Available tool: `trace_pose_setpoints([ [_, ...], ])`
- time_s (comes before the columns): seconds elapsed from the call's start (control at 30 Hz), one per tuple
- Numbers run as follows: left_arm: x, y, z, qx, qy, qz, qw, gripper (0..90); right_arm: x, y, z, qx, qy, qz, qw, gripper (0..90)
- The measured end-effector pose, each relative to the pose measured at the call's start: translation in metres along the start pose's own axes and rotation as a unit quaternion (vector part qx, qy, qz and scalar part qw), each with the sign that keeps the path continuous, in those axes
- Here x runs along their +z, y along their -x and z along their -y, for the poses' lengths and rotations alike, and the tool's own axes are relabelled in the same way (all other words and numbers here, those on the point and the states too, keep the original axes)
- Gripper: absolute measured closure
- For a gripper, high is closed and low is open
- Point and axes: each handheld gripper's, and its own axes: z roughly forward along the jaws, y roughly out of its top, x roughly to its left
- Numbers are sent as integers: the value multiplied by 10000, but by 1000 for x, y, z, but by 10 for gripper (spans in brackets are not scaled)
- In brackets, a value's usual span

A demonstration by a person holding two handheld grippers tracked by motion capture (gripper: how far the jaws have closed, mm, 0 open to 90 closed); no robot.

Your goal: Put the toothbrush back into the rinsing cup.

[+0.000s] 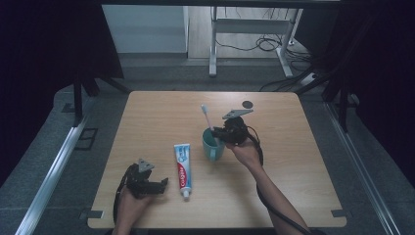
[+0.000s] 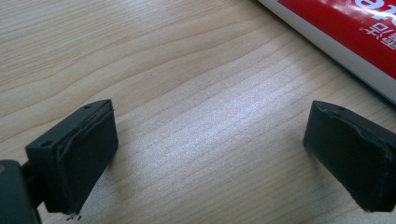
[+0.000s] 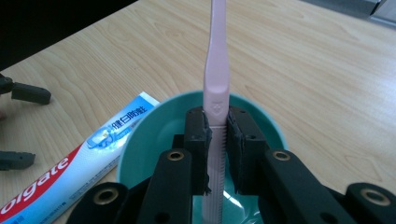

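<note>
a: high view first. where's the toothbrush?

b: pinched in the right claw, handle end down inside the teal cup, bristle end sticking up toward 11 o'clock. the cup stands near the middle of the desk.

a: and from the right gripper view?

b: the right claw's two jaws are pressed onto the pink handle from both sides, over the cup's mouth. the handle runs straight up to 12 o'clock and its lower part dips below the rim. i can't tell whether the tip touches the bottom.

a: the other hand?

b: the left claw sits low on the desk at about 7 o'clock from the cup, held in the person's left hand. left gripper view shows its jaws spread wide with bare wood between them, pinching nothing.

a: anything near it?

b: a toothpaste tube lies flat, just to 3 o'clock of the left claw and at 8 o'clock from the cup, cap end toward the person. it's apart from both.
</note>
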Motion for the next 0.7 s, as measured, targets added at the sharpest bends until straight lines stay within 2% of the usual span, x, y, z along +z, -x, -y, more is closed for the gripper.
trace_pose_setpoints([
  [0.43,0,0,0,-17,10,-1,10000,31,14,2,8,91,-257,-5,9996,776],
  [0.7,0,0,0,-15,1,0,10000,31,18,0,10,-6,-389,-5,9992,770],
])
